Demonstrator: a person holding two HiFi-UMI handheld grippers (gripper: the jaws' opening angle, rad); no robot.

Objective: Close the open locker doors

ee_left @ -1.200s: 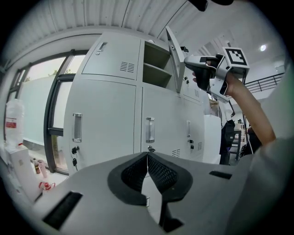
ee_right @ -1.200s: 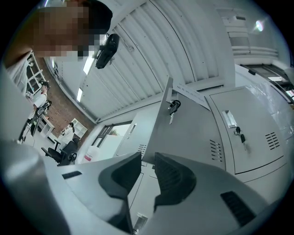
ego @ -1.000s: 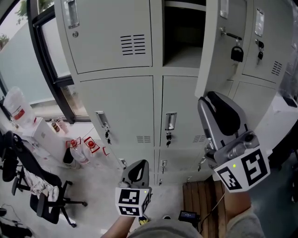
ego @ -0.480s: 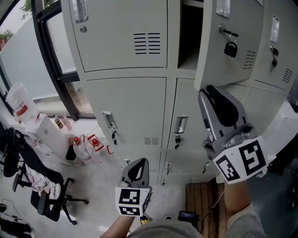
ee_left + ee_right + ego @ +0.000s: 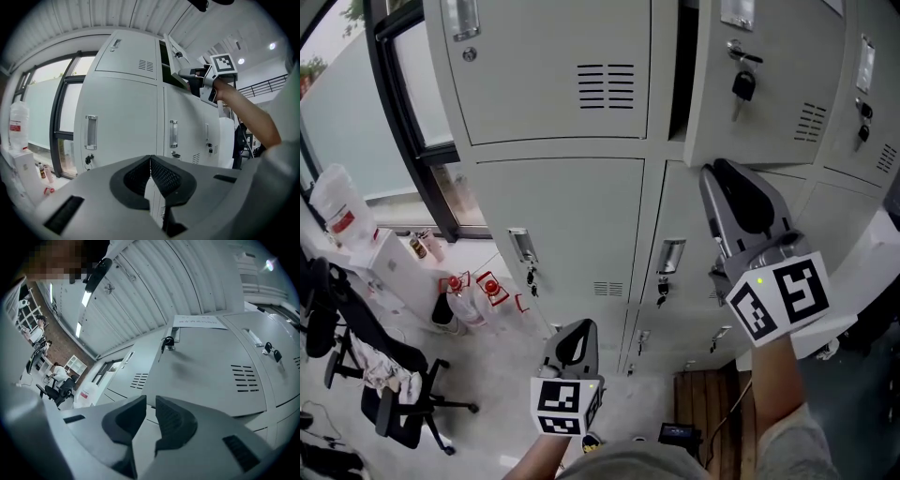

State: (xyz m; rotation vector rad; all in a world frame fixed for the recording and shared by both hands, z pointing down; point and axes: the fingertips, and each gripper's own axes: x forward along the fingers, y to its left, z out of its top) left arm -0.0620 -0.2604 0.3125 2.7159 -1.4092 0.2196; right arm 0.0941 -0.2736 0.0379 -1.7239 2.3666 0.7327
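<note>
The grey locker bank [image 5: 553, 234] fills the wall before me. Its upper open locker door [image 5: 769, 103] stands only a little ajar. My right hand-held gripper [image 5: 727, 178], jaws narrowly apart and empty, is at the door's lower edge. My left hand-held gripper [image 5: 574, 342] hangs low, jaws together. A padlock [image 5: 742, 86] hangs on the door.

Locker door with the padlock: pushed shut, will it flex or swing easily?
The door looks like thin sheet metal, so probably light, maybe flexing slightly. It stands narrowly ajar, so likely swings freely. The padlock hangs loose and may rattle.
</note>
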